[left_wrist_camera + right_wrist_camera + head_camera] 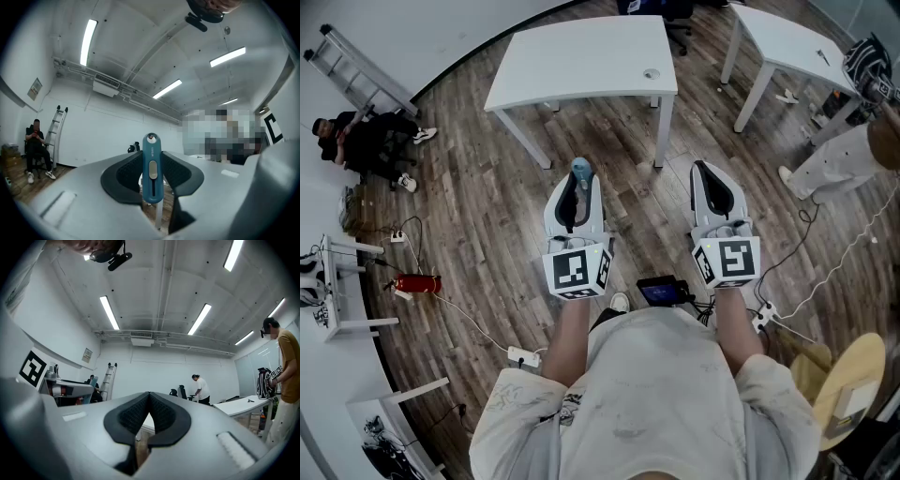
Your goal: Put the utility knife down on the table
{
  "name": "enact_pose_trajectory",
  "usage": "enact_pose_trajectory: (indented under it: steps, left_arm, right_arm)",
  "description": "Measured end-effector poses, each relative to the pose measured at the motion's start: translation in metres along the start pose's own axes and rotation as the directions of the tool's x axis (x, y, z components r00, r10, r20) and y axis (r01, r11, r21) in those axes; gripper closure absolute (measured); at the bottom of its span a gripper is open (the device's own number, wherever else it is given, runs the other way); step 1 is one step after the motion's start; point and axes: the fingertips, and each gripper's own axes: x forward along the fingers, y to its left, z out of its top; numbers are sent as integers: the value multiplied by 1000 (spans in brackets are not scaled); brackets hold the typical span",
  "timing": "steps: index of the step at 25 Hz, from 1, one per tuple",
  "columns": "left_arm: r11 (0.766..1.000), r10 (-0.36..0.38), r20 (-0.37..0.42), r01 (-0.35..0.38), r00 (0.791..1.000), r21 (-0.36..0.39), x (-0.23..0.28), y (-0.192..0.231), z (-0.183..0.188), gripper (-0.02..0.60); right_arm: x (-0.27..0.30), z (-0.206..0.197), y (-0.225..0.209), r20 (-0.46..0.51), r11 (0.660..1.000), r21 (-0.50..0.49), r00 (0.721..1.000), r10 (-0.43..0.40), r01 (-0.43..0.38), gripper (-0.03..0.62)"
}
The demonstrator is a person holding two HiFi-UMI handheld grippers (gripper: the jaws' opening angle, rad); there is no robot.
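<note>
Two handheld grippers (579,180) (705,172), one teal utility knife (152,168), two large white tables (581,56) (787,42), one leaning ladder (356,70) and one red fire extinguisher (417,283).

Layout around the near table (581,58)

Both grippers are held over the floor on the person's side of the near table, short of its front edge: the left gripper (578,183) is before its middle and the right gripper (703,172) before its right front leg. The utility knife (580,170) stands between the left gripper's jaws, its end pointing toward the table. A second table (787,42) stands to the right of the near table, with a standing person (839,159) nearer than it. Left of the near table, a ladder (352,61) leans on the wall, with a seated person (361,141) just in front of the ladder. Farther left and nearer the camera, a fire extinguisher (418,283) lies on the floor.
</note>
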Motion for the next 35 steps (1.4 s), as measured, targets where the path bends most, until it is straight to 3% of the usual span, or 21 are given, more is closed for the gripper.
enact_pose_trajectory:
  steps: [13, 20, 26, 35]
  left_arm:
    - [1000, 9, -18, -9, 1000, -4, 35, -74, -5, 434]
    - [1000, 27, -29, -28, 999, -11, 37, -195, -8, 434]
    - [998, 53, -37, -54, 998, -18, 58, -289, -34, 434]
    - [998, 57, -49, -58, 997, -21, 118, -322, -56, 434]
  right_arm:
    - [-8, 1, -72, 4, 1000, 12, 1000, 13, -13, 591]
    - [-74, 8, -165, 26, 999, 20, 999, 37, -38, 589]
    - [-117, -18, -259, 36, 998, 49, 999, 38, -40, 589]
    - [-93, -41, -324, 17, 998, 55, 999, 38, -39, 589]
